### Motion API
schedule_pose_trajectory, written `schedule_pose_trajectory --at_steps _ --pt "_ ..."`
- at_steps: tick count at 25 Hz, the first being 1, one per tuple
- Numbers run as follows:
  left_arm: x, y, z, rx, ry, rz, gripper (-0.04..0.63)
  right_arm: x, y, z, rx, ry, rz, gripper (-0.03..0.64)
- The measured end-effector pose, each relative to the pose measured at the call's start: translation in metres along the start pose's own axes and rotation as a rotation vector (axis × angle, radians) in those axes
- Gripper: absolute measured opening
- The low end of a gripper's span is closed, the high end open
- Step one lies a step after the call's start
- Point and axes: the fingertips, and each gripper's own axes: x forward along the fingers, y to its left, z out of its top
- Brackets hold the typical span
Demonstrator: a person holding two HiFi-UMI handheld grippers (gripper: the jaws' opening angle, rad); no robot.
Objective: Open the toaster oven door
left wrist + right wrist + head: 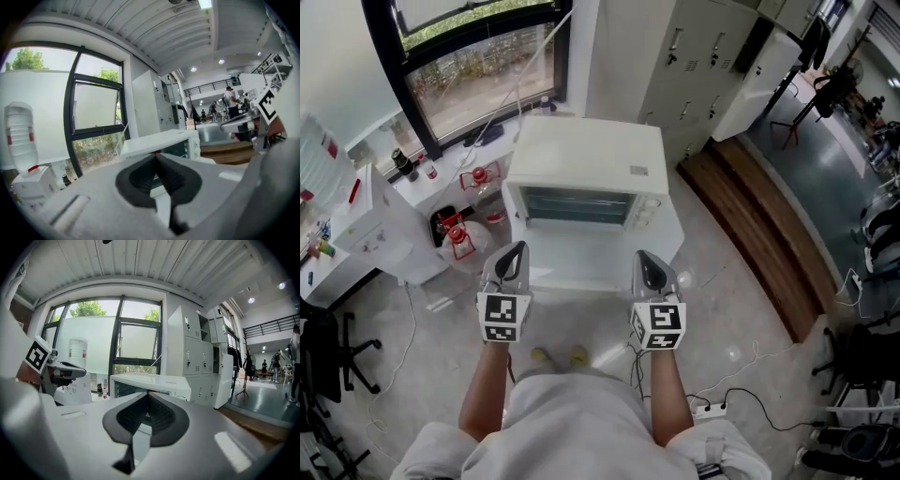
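Grey left gripper (517, 247), right gripper (646, 256); black-white marker cubes (503, 317); white sleeves (439, 452).

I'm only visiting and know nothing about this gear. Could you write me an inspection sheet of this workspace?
Surface: white table bearing the oven, on a grey floor.
Job's things: white toaster oven; its glass door looks closed.
Clutter: red-and-white items left of the oven; small bottles beyond them.
Grippers: left gripper and right gripper both shut, empty, short of the oven.
Cables: power strip and cords on the floor.
Surroundings: window, lockers, wooden step.
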Motion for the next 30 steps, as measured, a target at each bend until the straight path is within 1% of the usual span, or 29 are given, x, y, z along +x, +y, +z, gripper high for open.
schedule_pose_trajectory --at_steps 6,14,17,20,22,24,30 --pt "-0.006 0.020 0.016 -0.046 -0.040 0.022 -0.002 -0.006 -0.013 0.016 0.012 -0.019 -0.026 0.002" --pt "-0.016 0.030 0.033 -0.045 -0.089 0.035 -0.002 -0.016 -0.022 0.036 -0.009 -0.050 -0.046 0.002" --pt "-0.019 0.031 0.038 -0.045 -0.100 0.041 -0.002 -0.021 -0.027 0.039 -0.010 -0.058 -0.045 0.002" --pt "-0.020 0.033 0.041 -0.056 -0.104 0.046 -0.002 -0.023 -0.030 0.042 -0.036 -0.061 -0.051 0.002" --pt "-0.020 0.034 0.041 -0.077 -0.110 0.042 -0.002 -0.023 -0.031 0.041 -0.046 -0.059 -0.053 0.002" --pt "-0.021 0.036 0.040 -0.095 -0.115 0.038 -0.002 -0.023 -0.033 0.039 -0.033 -0.057 -0.054 0.002" --pt "-0.019 0.034 0.043 -0.066 -0.112 0.033 -0.002 -0.024 -0.040 0.040 0.004 -0.079 -0.066 0.002"
